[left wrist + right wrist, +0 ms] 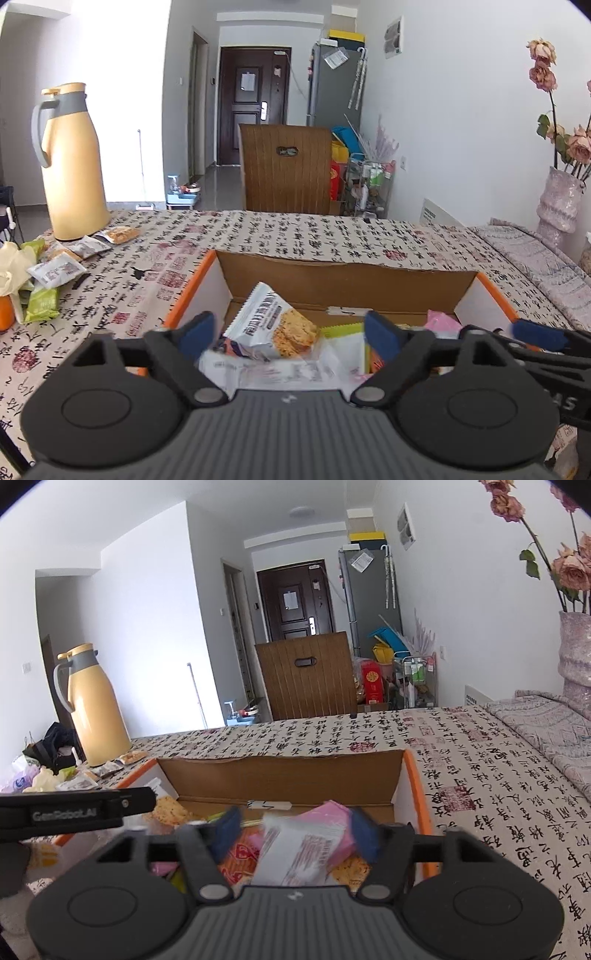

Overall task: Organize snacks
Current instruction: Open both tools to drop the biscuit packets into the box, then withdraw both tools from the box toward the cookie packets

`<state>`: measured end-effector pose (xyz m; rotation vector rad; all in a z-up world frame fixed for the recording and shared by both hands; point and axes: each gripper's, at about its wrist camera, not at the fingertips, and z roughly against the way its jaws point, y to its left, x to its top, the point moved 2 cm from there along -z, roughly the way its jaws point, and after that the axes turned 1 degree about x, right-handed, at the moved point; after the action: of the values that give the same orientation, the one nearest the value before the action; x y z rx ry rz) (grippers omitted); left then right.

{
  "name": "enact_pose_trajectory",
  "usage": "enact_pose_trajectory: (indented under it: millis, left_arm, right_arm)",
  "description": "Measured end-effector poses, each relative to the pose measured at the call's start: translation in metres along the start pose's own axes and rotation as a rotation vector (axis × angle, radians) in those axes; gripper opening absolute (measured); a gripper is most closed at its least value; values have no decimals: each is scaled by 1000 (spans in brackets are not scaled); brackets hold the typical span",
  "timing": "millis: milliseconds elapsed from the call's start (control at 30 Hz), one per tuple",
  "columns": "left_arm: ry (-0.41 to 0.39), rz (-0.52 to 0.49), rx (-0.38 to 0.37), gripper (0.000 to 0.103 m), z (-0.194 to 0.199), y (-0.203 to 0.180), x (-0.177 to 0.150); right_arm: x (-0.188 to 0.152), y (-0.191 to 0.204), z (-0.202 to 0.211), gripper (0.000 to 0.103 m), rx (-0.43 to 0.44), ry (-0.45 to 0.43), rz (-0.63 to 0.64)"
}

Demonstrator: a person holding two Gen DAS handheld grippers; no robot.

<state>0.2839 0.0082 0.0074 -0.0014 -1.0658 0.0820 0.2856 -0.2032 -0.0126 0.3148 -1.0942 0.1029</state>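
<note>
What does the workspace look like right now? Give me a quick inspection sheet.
Surface: table under calligraphy-print cloth.
Job's things: open cardboard box holding several snack packs; loose snack packs far left by the thermos.
Clutter: yellow thermos, vase of dried roses, cream glove.
Grippers: left tongs open over a cracker pack in the box; right tongs open over a pink pack.
Cables: nothing seen.
Surroundings: wooden chair, grey fridge, dark door.

White walls [443, 110] noted; dark door [253, 99] seen at corridor end. Wooden chair [286, 166] set behind calligraphy-clothed table [295, 229]. Grey fridge [334, 85] placed right. Daylight observed from left.
</note>
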Motion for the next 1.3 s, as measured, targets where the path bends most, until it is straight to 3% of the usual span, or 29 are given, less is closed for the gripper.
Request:
enact_pose_trajectory:
  millis: [33,133,567,933,1300]
  left_arm:
    - [-12,3,5,103,2,1,0]
    - [-25,9,14,103,5,0,1]
    - [-12,23,26,103,5,1,5]
    - [-54,44,29,103,42,-1,18]
    - [-26,17,33,103,79,11,-5]
  right_arm:
    - [0,-1,1,90,-4,-7,-3]
    - [1,-5,4,103,-15,-22,-17]
    - [4,-7,6,103,-44,-34,-15]
    - [13,6,34,103,-47,-61,20]
    - [-3,19,70,103,-47,-32,40]
